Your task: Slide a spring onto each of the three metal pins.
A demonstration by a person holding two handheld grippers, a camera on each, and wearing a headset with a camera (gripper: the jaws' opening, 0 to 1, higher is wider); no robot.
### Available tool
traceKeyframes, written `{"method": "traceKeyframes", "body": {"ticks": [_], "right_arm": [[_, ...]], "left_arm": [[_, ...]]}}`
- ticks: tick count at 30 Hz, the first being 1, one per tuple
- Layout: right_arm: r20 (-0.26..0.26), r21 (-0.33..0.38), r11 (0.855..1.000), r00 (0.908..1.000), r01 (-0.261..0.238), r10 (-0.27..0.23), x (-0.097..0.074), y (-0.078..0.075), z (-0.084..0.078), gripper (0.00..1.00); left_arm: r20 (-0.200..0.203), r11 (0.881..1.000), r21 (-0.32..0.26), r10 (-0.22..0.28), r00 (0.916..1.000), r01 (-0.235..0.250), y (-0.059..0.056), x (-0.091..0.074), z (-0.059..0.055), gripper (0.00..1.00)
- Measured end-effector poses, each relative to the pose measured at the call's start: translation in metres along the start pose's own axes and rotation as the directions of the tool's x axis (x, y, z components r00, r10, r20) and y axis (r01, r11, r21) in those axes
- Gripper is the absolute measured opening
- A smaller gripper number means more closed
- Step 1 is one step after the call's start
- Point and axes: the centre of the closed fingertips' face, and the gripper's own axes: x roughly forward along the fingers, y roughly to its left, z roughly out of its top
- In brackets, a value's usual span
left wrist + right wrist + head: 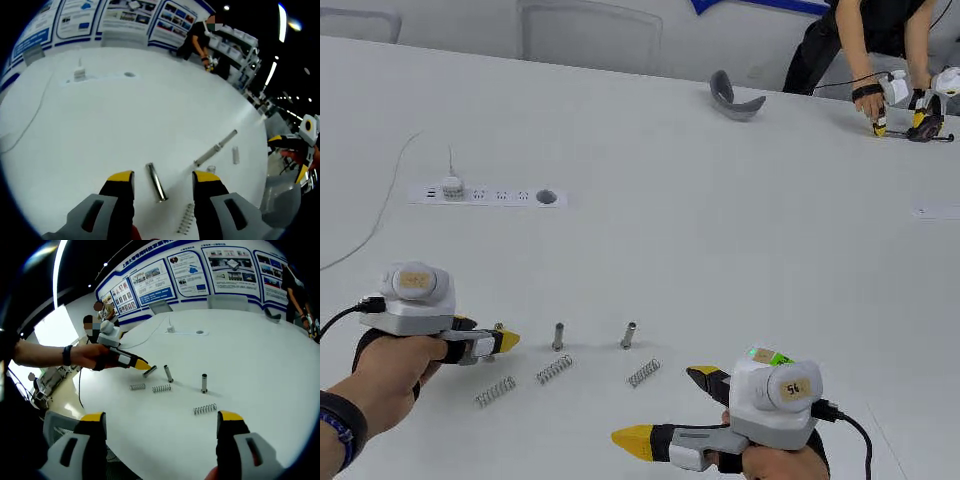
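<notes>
- Your left tool hangs low over the near-left part of the counter. Its jaws are set fairly narrow but apart, and they clamp nothing.
- The left pin sits in the gap between those jaws, with space showing on both sides in the left gripper view. It looks tilted in the right gripper view, and you can't tell whether a jaw touches it.
- Your right tool hovers by the near edge, right of the parts. Its jaws are spread wide and empty.
- The middle pin and right pin stand upright in a row with the left one, parallel to the near edge.
- The left spring, middle spring and right spring lie flat on the counter. Each is just on the near-edge side of its pin and apart from it.
- The right spring is the one nearest your right tool, not touching it.
- A power strip sits flush in the counter toward the left edge, farther back, with a thin cable curving off to the left edge.
- A grey curved piece lies near the far edge.
- Another person leans over the far-right corner holding tools.
</notes>
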Motion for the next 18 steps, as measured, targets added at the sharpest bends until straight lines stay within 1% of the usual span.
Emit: {"method": "traceKeyframes", "body": {"ticks": [4,12,14,18], "right_arm": [[-0.001,0.008,1.0,1.0,0.002,-0.002,0.0,0.0,-0.001,0.93],[-0.003,0.016,1.0,1.0,0.002,-0.002,0.0,-0.001,-0.003,0.92],[-0.003,0.016,1.0,1.0,0.001,-0.001,0.001,-0.001,-0.002,0.92],[-0.003,0.019,1.0,1.0,0.0,0.0,0.001,-0.001,-0.002,0.92]], "left_arm": [[-0.006,1.0,-0.004,-0.004,1.0,0.004,-0.001,0.007,-0.001,0.44],[-0.019,1.0,-0.017,0.009,0.9998,-0.009,0.001,0.014,-0.005,0.38],[-0.028,1.0,-0.011,0.017,0.9995,-0.017,0.001,0.015,-0.006,0.36],[-0.039,0.998,0.023,0.065,0.9971,-0.064,0.006,0.014,-0.007,0.28]]}}
